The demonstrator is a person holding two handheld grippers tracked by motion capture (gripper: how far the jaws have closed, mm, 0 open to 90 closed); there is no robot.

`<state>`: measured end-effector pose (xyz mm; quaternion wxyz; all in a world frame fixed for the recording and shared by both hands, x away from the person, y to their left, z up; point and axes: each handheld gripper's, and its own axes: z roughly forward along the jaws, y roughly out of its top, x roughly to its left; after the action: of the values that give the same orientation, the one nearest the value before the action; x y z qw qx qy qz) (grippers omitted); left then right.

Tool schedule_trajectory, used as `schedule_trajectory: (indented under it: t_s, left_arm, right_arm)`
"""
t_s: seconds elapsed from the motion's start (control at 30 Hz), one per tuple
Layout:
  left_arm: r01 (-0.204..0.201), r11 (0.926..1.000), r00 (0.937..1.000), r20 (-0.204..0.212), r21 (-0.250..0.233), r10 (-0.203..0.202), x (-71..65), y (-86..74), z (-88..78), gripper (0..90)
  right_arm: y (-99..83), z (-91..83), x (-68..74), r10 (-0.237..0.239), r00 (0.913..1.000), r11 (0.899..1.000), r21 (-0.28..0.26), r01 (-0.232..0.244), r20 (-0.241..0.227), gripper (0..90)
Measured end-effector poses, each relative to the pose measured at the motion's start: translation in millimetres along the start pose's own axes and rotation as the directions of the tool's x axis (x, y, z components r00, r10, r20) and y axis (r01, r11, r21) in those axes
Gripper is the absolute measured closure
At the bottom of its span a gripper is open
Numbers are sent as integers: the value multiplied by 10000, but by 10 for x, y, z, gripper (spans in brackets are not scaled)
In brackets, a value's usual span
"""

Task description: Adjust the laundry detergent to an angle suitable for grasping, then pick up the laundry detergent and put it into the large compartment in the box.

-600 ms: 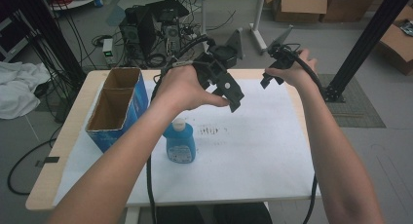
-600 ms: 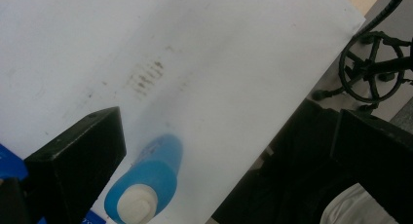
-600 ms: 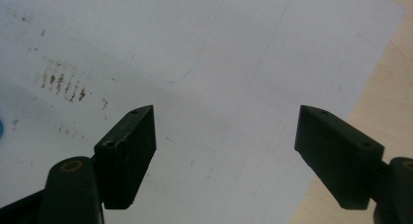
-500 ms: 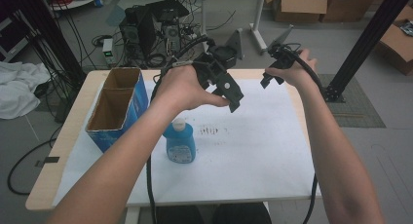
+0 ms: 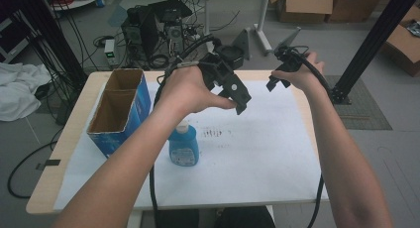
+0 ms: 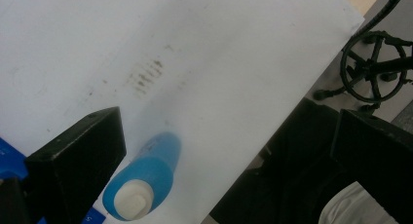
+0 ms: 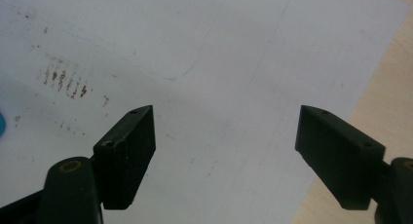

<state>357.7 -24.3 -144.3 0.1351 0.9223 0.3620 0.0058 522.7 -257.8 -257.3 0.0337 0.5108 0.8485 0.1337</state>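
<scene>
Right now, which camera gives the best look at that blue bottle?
The high view: the blue bottle stands upright on the white sheet, its label side facing the camera, though a forearm covers its cap. The left gripper view looks down on its white cap and shoulder. The right gripper view catches just a blue sliver at its left edge.

A blue bottle (image 5: 183, 146) with a white cap stands on a white paper sheet (image 5: 257, 158) covering the pale wooden table (image 5: 74, 124). Brown smudged streaks (image 5: 214, 133) mark the sheet just beside the bottle. Near the bottle, a blue box (image 5: 119, 114) shows a brown cardboard inside. Both grippers are black.
</scene>
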Motion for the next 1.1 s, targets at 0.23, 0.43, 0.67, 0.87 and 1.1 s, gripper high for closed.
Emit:
schedule_trajectory:
  t_s: [0.23,0.43,0.67,0.87,1.1]
  left_arm:
    - [-103,9999,9999,18,-47,104,20,5,-5,1]
    - [-183,9998,9998,-23,-56,183,34,-16,-25,1]
    - [-654,9978,9976,-224,84,656,29,-31,-25,1]
    - [-1008,9948,9945,-258,157,1011,110,-117,-40,1]
    - [-1476,9886,9888,-187,296,1482,261,-294,-33,5]
  right_arm:
    - [4,1,-15,37,10000,10000,-49,-36,23,224]
    - [4,7,-2,-45,10000,10000,-53,45,25,224]
    - [2,3,2,-94,9999,9999,-84,94,51,227]
    - [-6,18,-13,-111,9999,9999,-128,111,54,228]
    - [-18,46,-26,-168,9999,9998,-111,169,8,227]
